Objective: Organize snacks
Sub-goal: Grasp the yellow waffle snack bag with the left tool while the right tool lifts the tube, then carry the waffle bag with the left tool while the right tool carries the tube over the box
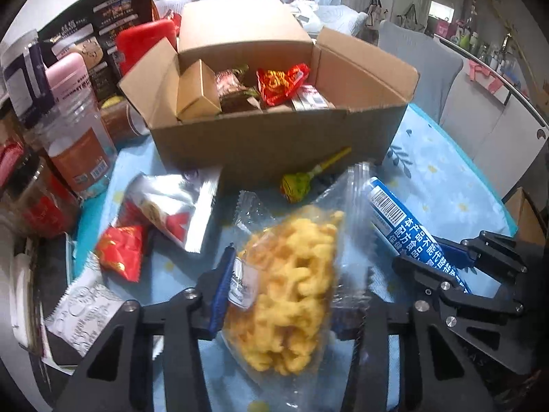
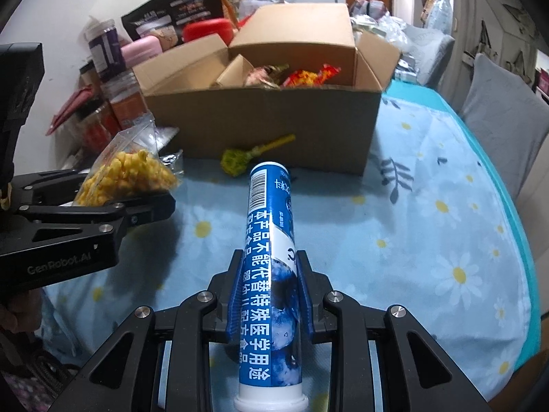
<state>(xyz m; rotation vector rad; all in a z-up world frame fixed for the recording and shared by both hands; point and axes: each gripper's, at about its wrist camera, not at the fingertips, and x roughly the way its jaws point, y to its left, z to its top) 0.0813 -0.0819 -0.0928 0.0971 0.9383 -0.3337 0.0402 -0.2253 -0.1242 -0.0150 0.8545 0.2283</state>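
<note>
My left gripper is shut on a clear bag of yellow puffed snacks, held above the blue cloth; the bag also shows in the right wrist view. My right gripper is shut on a blue and white tube, which points toward the box; the tube also shows in the left wrist view. An open cardboard box with several snacks inside stands ahead of both grippers. A green lollipop, a silver pouch, a red packet and a white sachet lie on the cloth.
Jars and bottles crowd the left side next to the box, with a dark printed bag and a red lid behind. The flowered blue cloth extends to the right. A grey chair stands at the right edge.
</note>
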